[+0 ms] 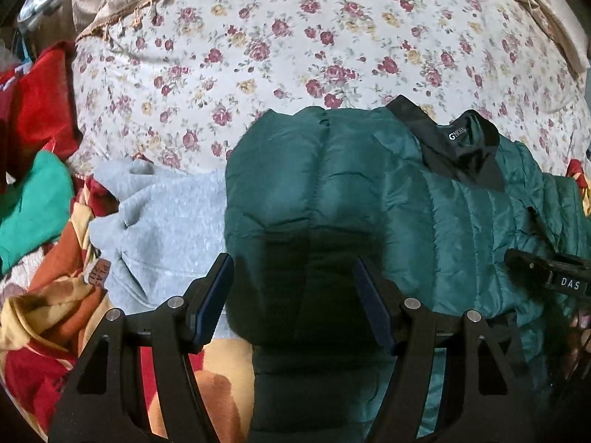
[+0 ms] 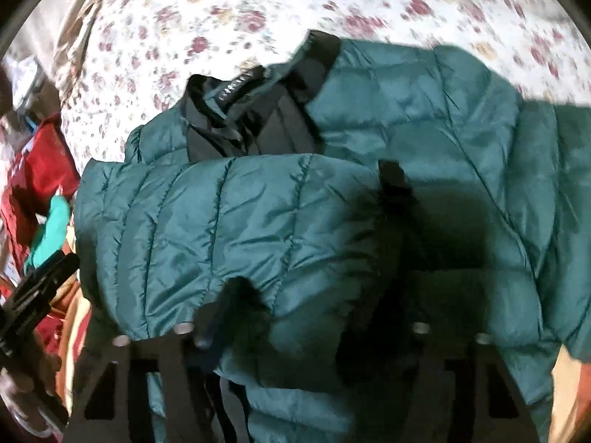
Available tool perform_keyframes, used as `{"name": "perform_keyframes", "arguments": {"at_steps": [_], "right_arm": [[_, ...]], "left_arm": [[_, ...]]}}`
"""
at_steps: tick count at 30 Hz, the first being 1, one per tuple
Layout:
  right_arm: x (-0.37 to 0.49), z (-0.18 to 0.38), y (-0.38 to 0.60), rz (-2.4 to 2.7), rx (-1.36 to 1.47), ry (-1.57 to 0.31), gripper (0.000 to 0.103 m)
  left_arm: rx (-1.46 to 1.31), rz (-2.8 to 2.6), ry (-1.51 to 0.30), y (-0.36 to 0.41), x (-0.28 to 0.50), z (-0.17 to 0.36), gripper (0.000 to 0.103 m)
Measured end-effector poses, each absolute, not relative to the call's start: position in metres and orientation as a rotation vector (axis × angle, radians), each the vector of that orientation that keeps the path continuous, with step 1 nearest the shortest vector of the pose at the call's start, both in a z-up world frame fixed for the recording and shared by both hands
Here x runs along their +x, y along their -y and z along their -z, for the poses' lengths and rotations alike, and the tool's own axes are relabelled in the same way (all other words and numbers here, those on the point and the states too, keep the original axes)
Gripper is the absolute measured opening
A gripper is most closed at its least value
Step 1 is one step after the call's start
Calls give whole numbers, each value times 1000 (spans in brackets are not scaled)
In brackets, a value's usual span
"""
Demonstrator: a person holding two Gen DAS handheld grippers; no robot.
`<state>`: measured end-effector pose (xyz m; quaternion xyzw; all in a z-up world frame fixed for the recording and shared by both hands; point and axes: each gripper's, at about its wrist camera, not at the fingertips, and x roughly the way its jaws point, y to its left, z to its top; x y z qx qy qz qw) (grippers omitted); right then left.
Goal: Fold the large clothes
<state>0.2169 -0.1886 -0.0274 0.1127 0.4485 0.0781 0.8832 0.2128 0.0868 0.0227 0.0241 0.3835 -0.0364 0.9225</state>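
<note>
A dark green quilted puffer jacket with a black collar lies on a floral bedsheet. My left gripper is open just above the jacket's near edge, holding nothing. In the right wrist view the same jacket fills the frame, with a quilted part folded across below the black collar. My right gripper is largely buried under the jacket fabric, and its fingertips are hidden. The right gripper also shows at the right edge of the left wrist view.
A grey sweatshirt lies left of the jacket. Red, teal and orange clothes are piled at the left edge. A beige fringed cloth lies at the far left corner of the bed. The floral sheet stretches beyond the jacket.
</note>
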Motion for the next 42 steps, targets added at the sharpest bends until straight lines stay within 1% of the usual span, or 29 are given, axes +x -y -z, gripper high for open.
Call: {"name": "perform_keyframes", "arguments": {"at_steps": [1,4,6,12,18,23,24,25,26,27,28,30,32,33,34,38,42], "right_arm": [[217,24,186,-173,211,-923,38],[217,14,181,-175,128,-903,25],[215,6,182,-150,68,-874,21],[218,-6,207,-22,18,-815,18],[239,22,225,77,-31,-871,18],[247,26,220,70,-113,-869,18],[245,23,222,59,-109,-870,20],[240,17,226,44,-94,-860,29],[232,10,231,32,-70,-831,35],[223,3,234,33,-57,-803,45],[213,-6,238,34,-46,-765,48],[198,-21,241,13,-16,-719,50],[191,-31,236,-27,10,-705,61],[190,-33,231,-53,8,-702,72],[191,-35,224,-80,-5,-704,76],[213,-21,188,-188,-40,-769,76],[242,12,172,-137,-78,-842,76]], "left_arm": [[40,77,-791,-87,214,-22,67],[31,83,-794,-84,216,-21,67],[27,87,-792,-82,216,-22,67],[-27,96,-805,-80,228,-20,67],[-81,57,-883,-75,253,6,67],[-28,17,-870,-64,257,13,69],[-18,12,-866,-62,257,14,69],[-11,9,-864,-61,257,15,69],[-7,8,-863,-61,257,16,69],[-5,8,-862,-60,257,17,70],[-5,9,-862,-60,257,17,70],[-9,9,-861,-60,257,17,71],[-13,7,-861,-61,258,17,71],[-14,7,-861,-60,258,17,71],[-14,6,-861,-60,258,17,71],[-15,7,-862,-60,259,19,73],[-20,9,-860,-60,260,22,76]]}}
